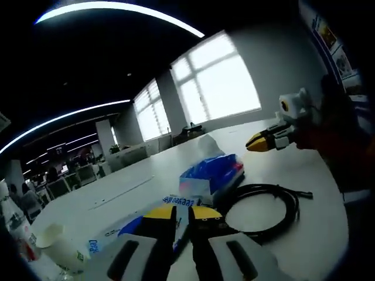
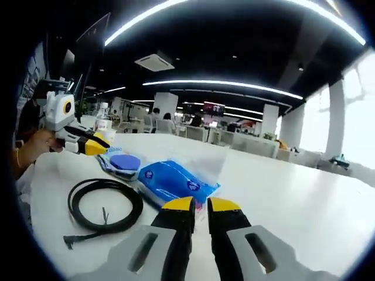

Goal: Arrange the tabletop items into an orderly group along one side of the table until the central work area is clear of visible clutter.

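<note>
Clenched on nothing, the right gripper (image 2: pixel 200 206) hovers over the white desk (image 2: pixel 281 181); the left gripper's (image 1: pixel 183 215) jaws are likewise closed. Beyond lie a blue tissue pack (image 2: pixel 173 181), a coiled black cable (image 2: pixel 105 205), and a paper cup (image 1: pixel 57 244) near the desk's edge, all ungrouped. Labels are unreadable.

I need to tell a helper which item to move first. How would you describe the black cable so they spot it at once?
On the white table, look beside the blue tissue pack. The black cable lies there coiled in a loose ring, one plug end trailing out. It is the one thin, dark loop; its neighbours are blue or white.
</note>
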The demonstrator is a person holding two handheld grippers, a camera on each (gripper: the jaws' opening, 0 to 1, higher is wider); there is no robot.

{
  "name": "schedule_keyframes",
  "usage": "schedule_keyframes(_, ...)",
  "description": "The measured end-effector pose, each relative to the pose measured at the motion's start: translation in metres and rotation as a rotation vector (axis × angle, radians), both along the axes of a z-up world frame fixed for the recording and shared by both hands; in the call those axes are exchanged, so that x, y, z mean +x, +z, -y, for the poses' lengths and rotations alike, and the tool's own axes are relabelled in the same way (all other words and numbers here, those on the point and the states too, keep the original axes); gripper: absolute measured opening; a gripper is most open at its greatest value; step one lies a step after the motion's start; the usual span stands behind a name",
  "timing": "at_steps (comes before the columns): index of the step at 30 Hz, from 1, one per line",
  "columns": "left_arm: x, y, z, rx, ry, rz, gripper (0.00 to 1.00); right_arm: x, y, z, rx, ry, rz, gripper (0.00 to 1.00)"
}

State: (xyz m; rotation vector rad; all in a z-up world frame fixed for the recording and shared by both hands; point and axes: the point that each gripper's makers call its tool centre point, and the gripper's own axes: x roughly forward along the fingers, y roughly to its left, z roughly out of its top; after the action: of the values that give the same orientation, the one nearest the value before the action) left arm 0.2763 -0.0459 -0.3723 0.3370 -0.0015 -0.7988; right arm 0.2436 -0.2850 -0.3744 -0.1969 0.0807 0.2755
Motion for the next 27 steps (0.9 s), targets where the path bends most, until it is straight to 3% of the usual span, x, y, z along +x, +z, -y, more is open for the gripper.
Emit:
schedule_keyframes(8,-0.014,-0.009,-0.040,-0.042,0.079,-0.005,0.07,-0.015,0.012,-0.021,0.021,0.055,0.037,0.08)
schedule_keyframes(22,-0.027,-0.006,-0.111,-0.127,0.227,0.003,0.15,-0.034,0.009,-0.073,-0.007,0.196,0.025,0.09)
schedule_keyframes(27,-0.032,-0.004,-0.132,-0.147,0.270,0.019,0.18,-0.041,0.008,-0.083,-0.006,0.215,0.035,0.16)
